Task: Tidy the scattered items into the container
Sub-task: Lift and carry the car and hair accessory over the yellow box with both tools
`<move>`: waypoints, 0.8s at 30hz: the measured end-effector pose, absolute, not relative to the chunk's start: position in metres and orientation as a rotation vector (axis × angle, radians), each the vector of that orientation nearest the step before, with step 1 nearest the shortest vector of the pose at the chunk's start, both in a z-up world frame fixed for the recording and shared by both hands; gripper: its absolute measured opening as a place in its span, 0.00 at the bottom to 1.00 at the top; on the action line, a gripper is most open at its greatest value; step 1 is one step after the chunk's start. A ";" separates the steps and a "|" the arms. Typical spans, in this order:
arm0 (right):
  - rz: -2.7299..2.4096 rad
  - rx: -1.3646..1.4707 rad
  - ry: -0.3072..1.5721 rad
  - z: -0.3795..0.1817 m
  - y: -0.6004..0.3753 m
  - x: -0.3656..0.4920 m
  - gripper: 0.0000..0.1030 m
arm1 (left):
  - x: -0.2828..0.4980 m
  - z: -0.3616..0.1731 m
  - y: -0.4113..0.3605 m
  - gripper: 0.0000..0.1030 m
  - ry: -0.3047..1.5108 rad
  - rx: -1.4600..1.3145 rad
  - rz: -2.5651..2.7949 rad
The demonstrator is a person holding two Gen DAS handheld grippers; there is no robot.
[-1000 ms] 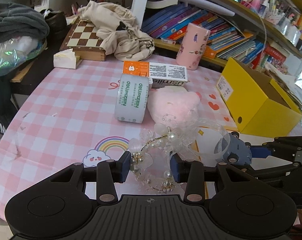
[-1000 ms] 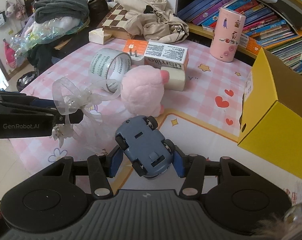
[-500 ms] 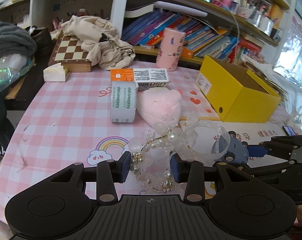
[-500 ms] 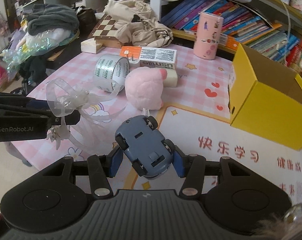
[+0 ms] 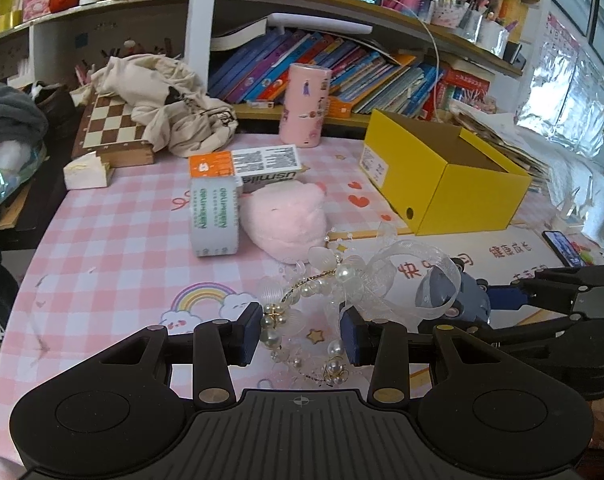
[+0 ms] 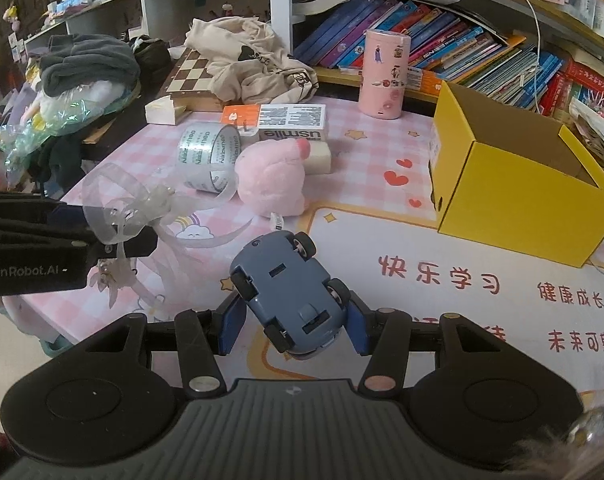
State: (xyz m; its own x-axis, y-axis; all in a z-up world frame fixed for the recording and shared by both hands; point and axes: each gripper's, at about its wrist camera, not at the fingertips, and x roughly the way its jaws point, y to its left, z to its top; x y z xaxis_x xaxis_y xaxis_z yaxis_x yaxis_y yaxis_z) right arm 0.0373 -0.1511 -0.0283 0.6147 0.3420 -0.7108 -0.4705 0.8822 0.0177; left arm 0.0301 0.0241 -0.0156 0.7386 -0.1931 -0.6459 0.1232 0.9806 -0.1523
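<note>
Right tool [image 6: 293, 330] pinches the blue toy car [image 6: 288, 288] by its sides, underside up, off the bench [image 6: 441, 304]; the yellow box [image 6: 517, 184] stands open at far right. Left tool [image 5: 300, 334] clamps a pearl-and-ribbon headband [image 5: 341, 280], lifted at near left of the car. Tape roll [image 5: 214, 216], pink plush [image 5: 286, 216] and carton [image 5: 248, 164] lie on the bench beyond, left of the box.

chessboard [image 5: 114, 128] | pink cylinder [image 5: 306, 109] | books [image 5: 381, 76] | beige cloth [image 5: 162, 96]
</note>
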 end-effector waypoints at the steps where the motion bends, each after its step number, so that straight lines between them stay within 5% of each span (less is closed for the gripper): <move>1: 0.468 -0.177 0.778 -0.028 -0.154 0.037 0.49 | 0.031 -0.016 0.021 0.39 0.720 -0.100 -0.179; 24: 0.355 -0.129 0.775 -0.023 -0.241 0.074 0.49 | 0.073 -0.012 -0.063 0.39 0.704 -0.049 -0.303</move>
